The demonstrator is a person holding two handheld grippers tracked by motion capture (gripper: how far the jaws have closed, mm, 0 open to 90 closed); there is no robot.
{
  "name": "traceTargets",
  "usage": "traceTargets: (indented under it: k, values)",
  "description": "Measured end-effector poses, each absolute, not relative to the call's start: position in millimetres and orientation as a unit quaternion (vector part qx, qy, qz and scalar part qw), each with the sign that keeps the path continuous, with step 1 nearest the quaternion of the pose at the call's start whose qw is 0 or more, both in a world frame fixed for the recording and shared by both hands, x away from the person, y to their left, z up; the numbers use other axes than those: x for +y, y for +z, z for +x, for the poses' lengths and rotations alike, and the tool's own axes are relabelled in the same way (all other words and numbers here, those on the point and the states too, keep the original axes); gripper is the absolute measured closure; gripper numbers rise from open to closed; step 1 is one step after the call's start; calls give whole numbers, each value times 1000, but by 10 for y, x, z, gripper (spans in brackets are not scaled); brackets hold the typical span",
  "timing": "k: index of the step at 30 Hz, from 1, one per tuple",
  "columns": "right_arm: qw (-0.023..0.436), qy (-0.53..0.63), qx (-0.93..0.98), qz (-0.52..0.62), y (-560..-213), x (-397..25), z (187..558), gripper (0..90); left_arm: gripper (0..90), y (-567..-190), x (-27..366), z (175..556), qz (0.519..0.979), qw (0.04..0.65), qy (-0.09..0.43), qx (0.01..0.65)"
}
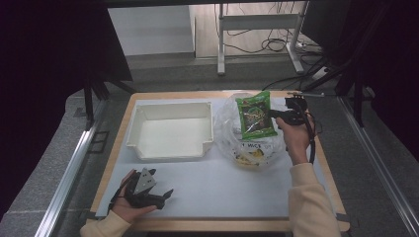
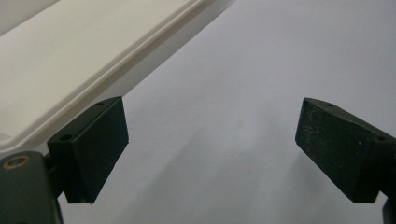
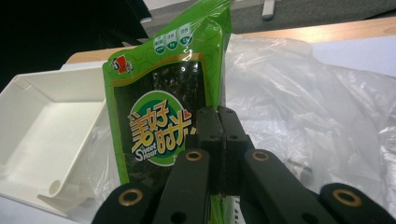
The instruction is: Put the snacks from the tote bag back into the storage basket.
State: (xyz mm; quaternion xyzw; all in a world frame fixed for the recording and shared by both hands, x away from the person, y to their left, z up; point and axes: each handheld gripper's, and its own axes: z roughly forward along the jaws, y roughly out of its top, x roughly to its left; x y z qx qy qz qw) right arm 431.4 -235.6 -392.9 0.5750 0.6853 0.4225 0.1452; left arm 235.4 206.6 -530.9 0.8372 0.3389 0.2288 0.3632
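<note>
Snack packet (image 3: 161,126) clamped in right gripper (image 3: 219,140), above plastic bag (image 3: 303,102).

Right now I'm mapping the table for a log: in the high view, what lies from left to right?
Left hand-held gripper → white rectangular plastic bin → crumpled clear plastic bag → green snack packet → right hand-held gripper, shut on the packet.

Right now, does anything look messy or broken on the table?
Nothing looks broken or spilled. The clear plastic bag lies crumpled beside the white bin, and the right gripper holds the green snack packet above it.
</note>
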Motion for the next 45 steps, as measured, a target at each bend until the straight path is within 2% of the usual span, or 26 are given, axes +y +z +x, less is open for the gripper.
traceTargets:
  k: [15,45]
  values:
    - [141,448,673,571,-3826,-2401,4253,896,94,-5310,2064,2351,837,363,229,339]
    - [115,475,681,545,-3829,-2171,4289,896,94,-5309,2063,2351,835,366,227,342]
